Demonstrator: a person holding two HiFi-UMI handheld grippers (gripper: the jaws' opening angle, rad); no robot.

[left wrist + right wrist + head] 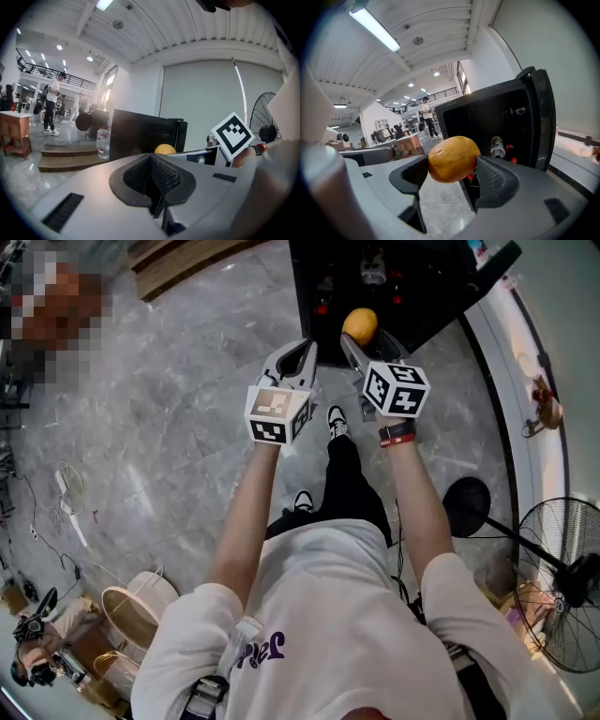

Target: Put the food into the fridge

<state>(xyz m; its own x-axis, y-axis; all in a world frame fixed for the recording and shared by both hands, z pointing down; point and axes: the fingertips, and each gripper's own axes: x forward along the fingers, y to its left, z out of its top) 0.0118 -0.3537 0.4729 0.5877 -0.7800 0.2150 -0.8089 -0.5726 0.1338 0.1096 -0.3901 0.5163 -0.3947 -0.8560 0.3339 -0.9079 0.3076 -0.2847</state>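
R gripper (pixel 452 172) clamps orange (pixel 453 158) btw its jaws; just ahead, open black fridge (pixel 487 112) w/ can (pixel 498 146) inside, label unreadable. L gripper (pixel 152 180) jaws together, empty; water bottle (pixel 103 140) beyond, to its left.

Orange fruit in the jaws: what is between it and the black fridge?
Nothing. In the right gripper view, the round orange fruit, held in the right gripper's jaws, faces the open black fridge with only grey stone floor between.

You're on grey marble floor (pixel 159 427). Pedestal fan (pixel 555 563) at your right, beside the pale blind-covered wall (pixel 201 103). Low wooden steps (pixel 65 157) ahead. Ribbed white ceiling (pixel 440 28), strip light (pixel 375 29) on. Mezzanine railing (pixel 61 75) far back.
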